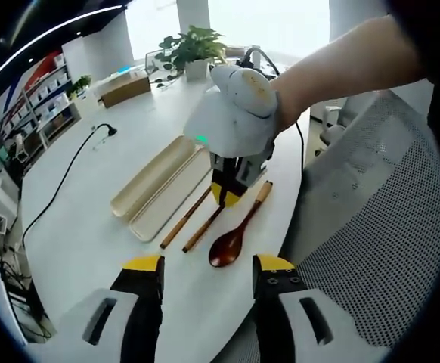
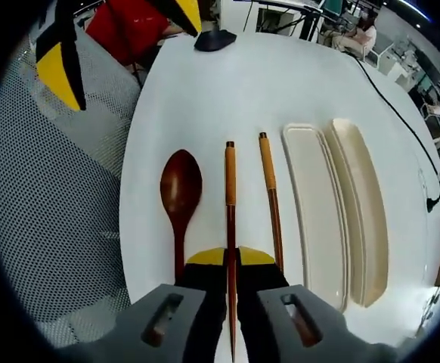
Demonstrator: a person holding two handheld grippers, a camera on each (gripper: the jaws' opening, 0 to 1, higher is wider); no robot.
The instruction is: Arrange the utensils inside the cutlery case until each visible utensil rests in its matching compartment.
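Right hand-held gripper (image 2: 231, 261) clenched on one chopstick (image 2: 230, 204), jaws pressed against its shaft, down on the white counter (image 2: 227, 83). Second chopstick (image 2: 270, 189) lying just beside it, between it and the open cutlery case (image 2: 318, 204). Lid (image 2: 364, 212) touching the case's far edge. Wooden spoon (image 2: 180, 193) on the other side of the gripped chopstick, well apart from the case. Left hand-held gripper (image 1: 207, 281) released, jaws spread, hovering near the spoon's bowl.
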